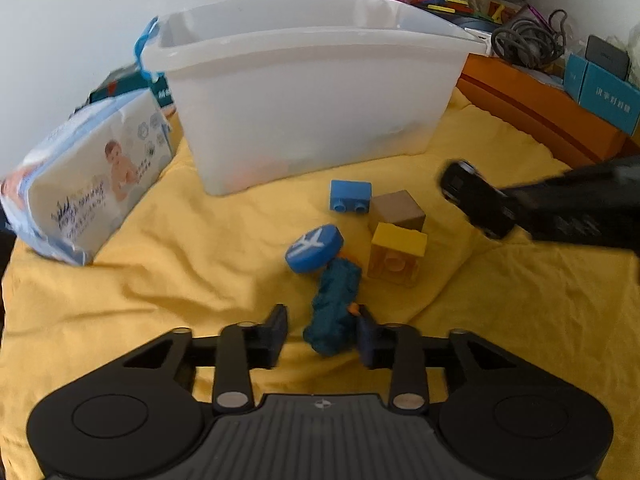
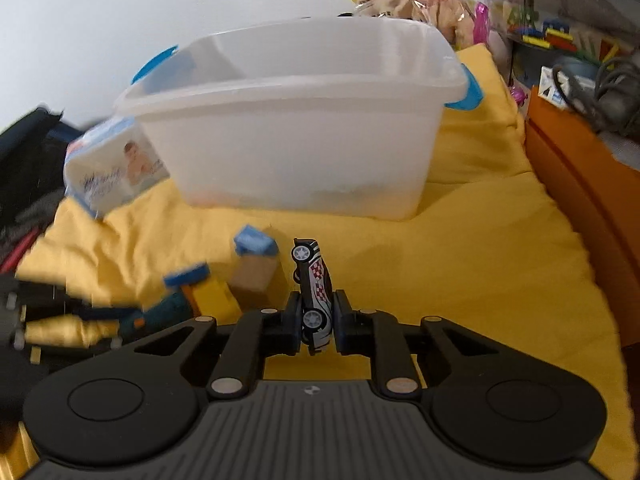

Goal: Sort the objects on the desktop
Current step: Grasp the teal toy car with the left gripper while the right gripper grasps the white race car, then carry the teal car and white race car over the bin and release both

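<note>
Both wrist views looked steeply down, close over yellow cloth (image 1: 160, 248); shared translucent bin (image 1: 304, 112) and blocks ahead.

A yellow cloth (image 1: 160, 264) covers the bench; on it stand a clear bin (image 1: 304, 120), a wipes pack (image 1: 88, 184) and toy blocks (image 1: 396, 216).

Your left gripper (image 1: 322, 334) and right gripper (image 2: 316, 322) look alike: matte black plastic, each with a ribbed grey centre plate. You'll find two round black discs flanking it, silver pivot pins on angled linkage arms, and short, dark, blocky fingers.
</note>
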The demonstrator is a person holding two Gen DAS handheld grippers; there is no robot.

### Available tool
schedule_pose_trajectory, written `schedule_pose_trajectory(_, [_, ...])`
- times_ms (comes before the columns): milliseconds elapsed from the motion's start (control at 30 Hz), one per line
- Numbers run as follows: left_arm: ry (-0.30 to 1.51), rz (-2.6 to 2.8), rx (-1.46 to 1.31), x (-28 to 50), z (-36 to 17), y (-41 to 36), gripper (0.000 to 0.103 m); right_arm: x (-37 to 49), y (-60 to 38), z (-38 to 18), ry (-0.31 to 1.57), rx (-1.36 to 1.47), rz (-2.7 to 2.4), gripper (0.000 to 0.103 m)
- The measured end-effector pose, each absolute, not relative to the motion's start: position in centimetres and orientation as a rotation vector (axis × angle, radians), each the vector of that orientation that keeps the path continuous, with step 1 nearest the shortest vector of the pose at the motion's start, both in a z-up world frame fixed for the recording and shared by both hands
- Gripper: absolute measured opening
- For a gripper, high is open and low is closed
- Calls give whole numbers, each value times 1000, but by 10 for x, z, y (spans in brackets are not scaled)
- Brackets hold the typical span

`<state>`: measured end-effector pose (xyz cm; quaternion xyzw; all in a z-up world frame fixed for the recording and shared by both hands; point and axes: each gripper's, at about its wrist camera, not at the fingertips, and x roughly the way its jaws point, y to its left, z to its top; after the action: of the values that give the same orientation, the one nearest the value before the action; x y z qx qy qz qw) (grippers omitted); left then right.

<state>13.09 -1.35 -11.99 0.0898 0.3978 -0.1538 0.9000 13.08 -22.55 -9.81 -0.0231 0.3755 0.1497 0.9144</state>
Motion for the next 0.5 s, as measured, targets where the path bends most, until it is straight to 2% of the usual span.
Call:
schedule_pose_trajectory(167, [833, -341, 192, 142, -123, -21, 39, 117, -230, -108, 805, -66, 291, 18])
schedule_pose_trajectory(200, [834, -361, 202, 143, -124, -23, 29, 115, -232, -110, 812, -60, 286, 18])
schedule_pose_trajectory(500, [788, -371, 198, 127, -105, -25, 29, 100, -237, -100, 765, -25, 286, 18])
